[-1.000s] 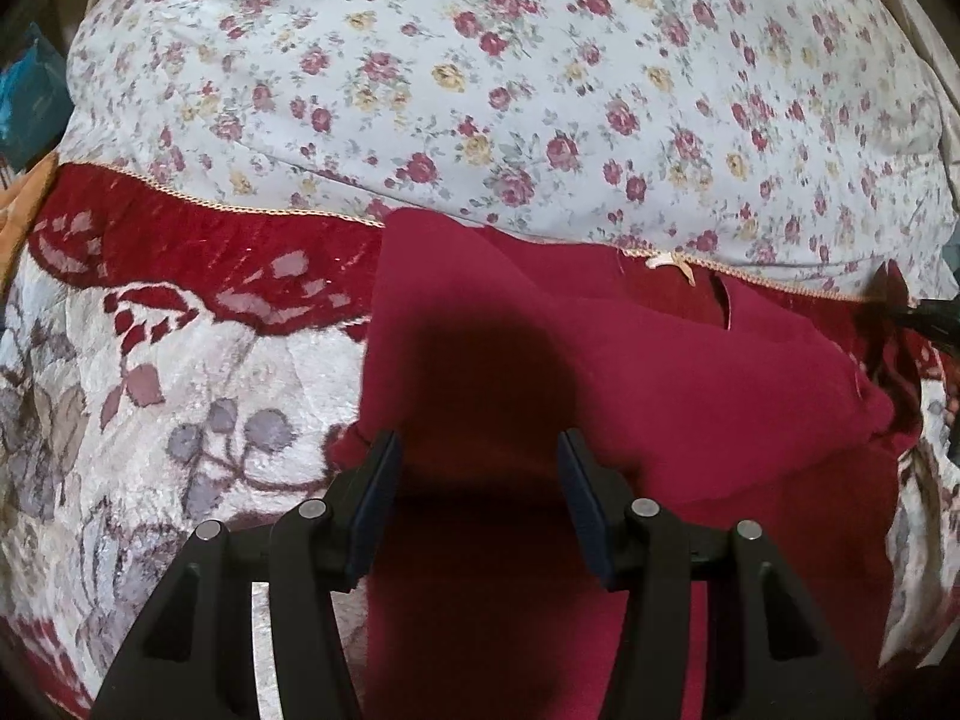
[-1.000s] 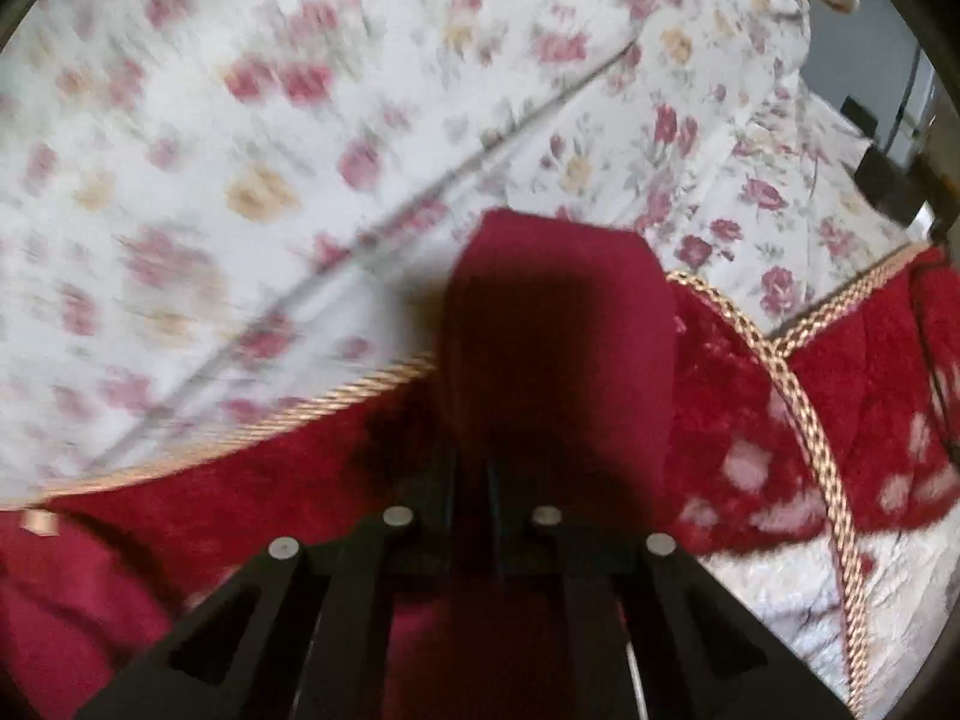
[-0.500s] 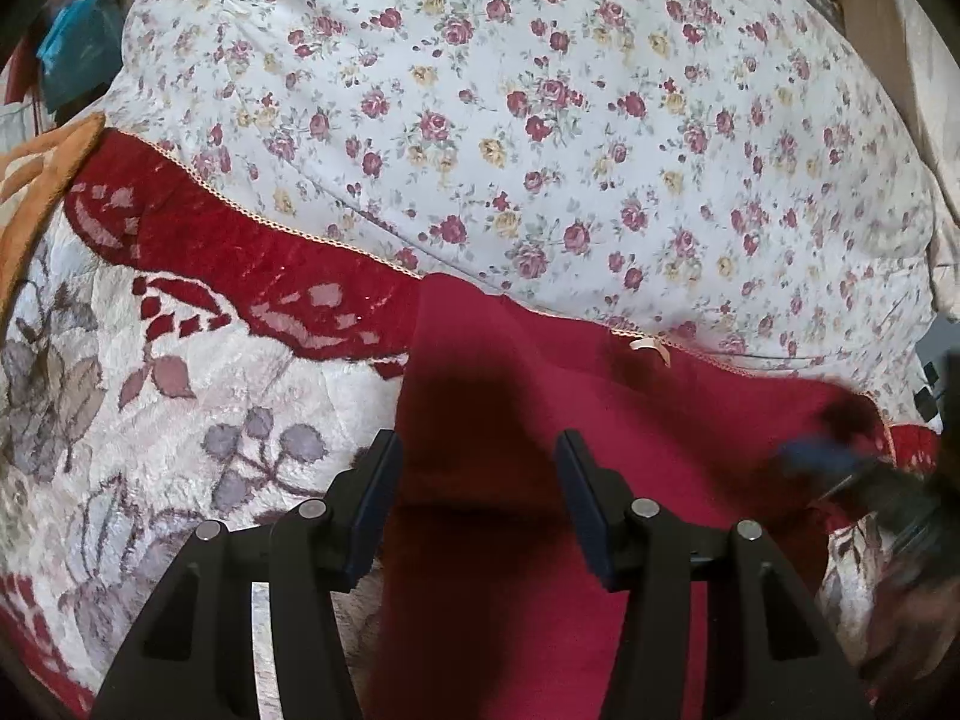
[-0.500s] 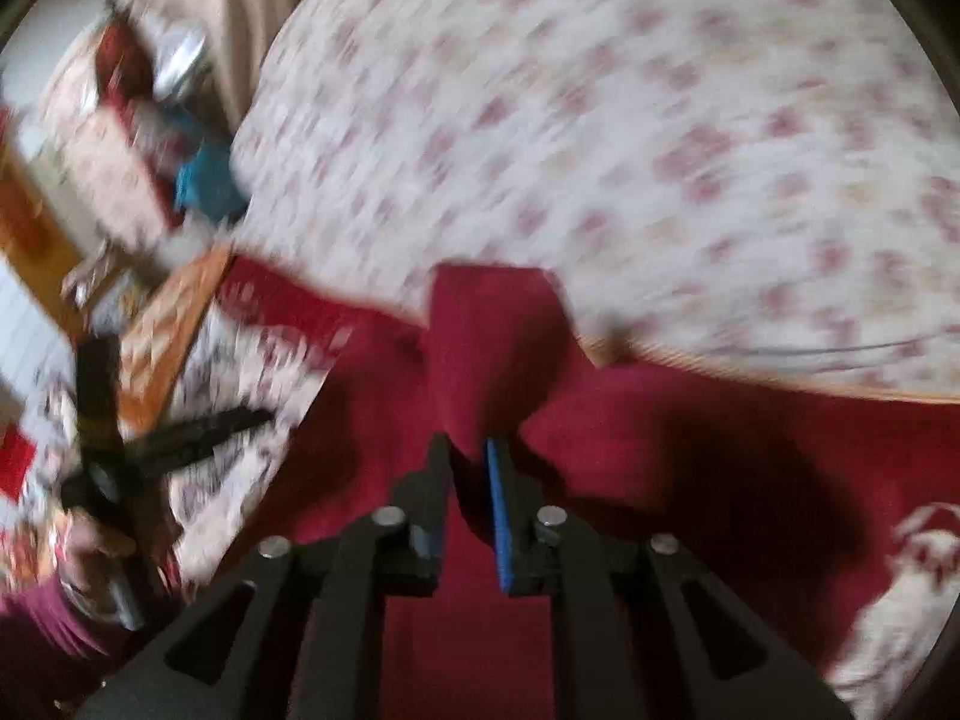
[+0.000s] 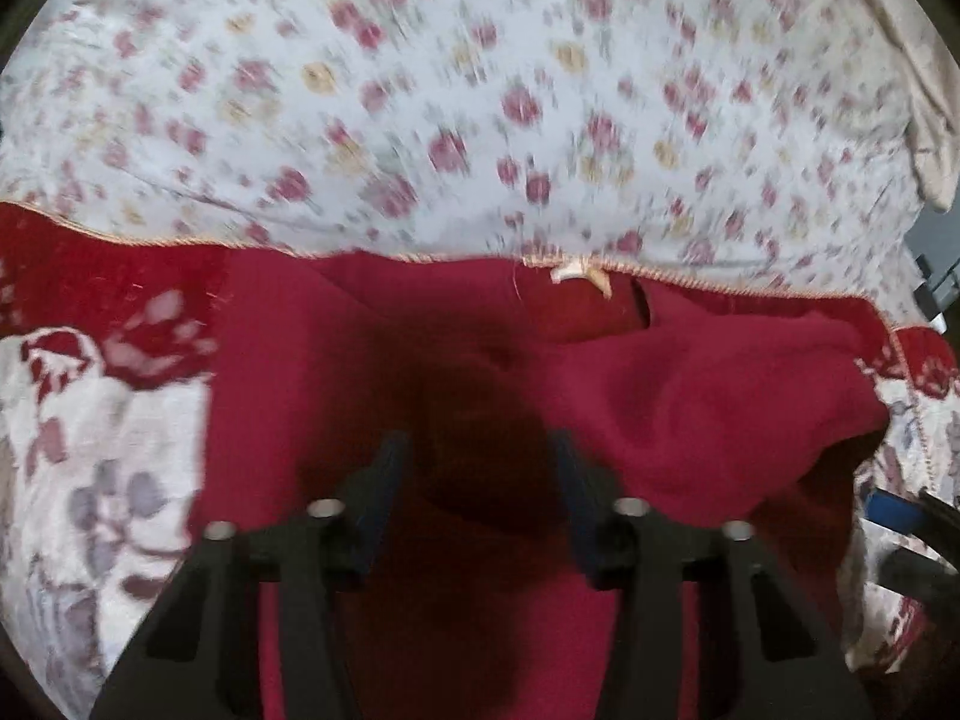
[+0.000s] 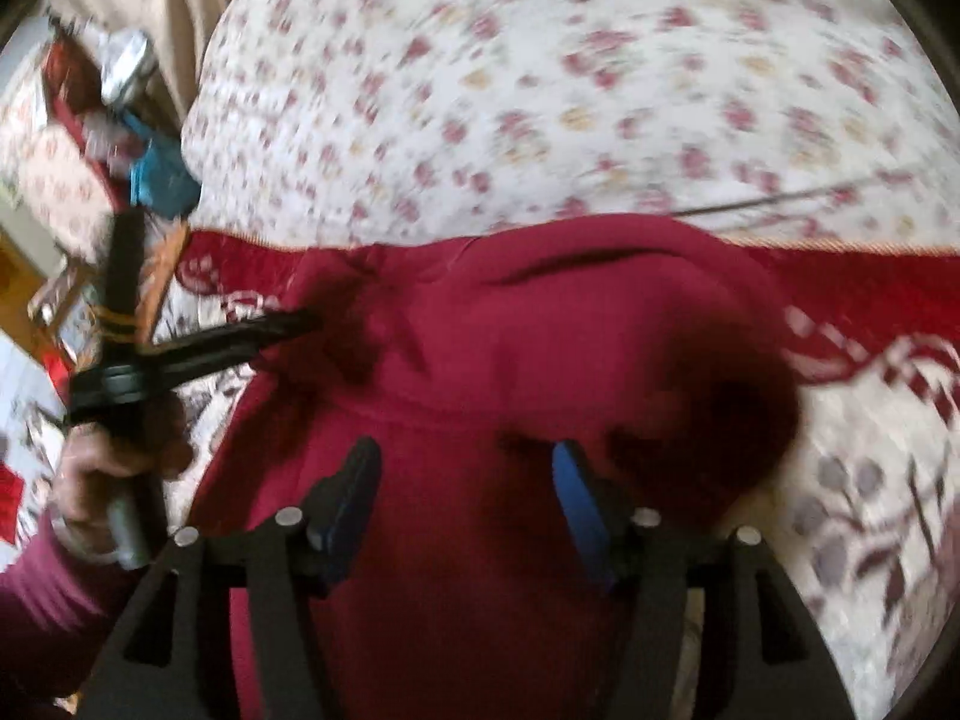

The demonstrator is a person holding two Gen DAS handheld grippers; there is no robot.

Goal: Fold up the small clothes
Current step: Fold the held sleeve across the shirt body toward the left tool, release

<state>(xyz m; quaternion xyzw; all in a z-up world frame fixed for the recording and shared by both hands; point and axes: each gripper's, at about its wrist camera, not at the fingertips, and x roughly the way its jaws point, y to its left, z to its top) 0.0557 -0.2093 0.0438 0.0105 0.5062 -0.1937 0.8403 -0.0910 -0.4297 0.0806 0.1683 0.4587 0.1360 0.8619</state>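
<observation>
A dark red garment (image 5: pixel 690 396) lies on a patterned bedspread, its right part folded over toward the middle; it also fills the middle of the right wrist view (image 6: pixel 570 348). A small cream bow (image 5: pixel 579 273) marks its top edge. My left gripper (image 5: pixel 477 456) is open and empty just above the cloth. My right gripper (image 6: pixel 465 468) is open and empty above the folded part. The left gripper also shows in the right wrist view (image 6: pixel 288 324), its tips at the garment's left edge.
A white quilt with small red flowers (image 5: pixel 480 90) rises behind the garment. The red and cream bedspread (image 5: pixel 90 420) lies under it. Clutter and a blue object (image 6: pixel 159 174) stand at the far left of the right wrist view.
My right gripper carried the garment's right part over to the left, then opened and let it go. The left gripper stayed open over the cloth.
</observation>
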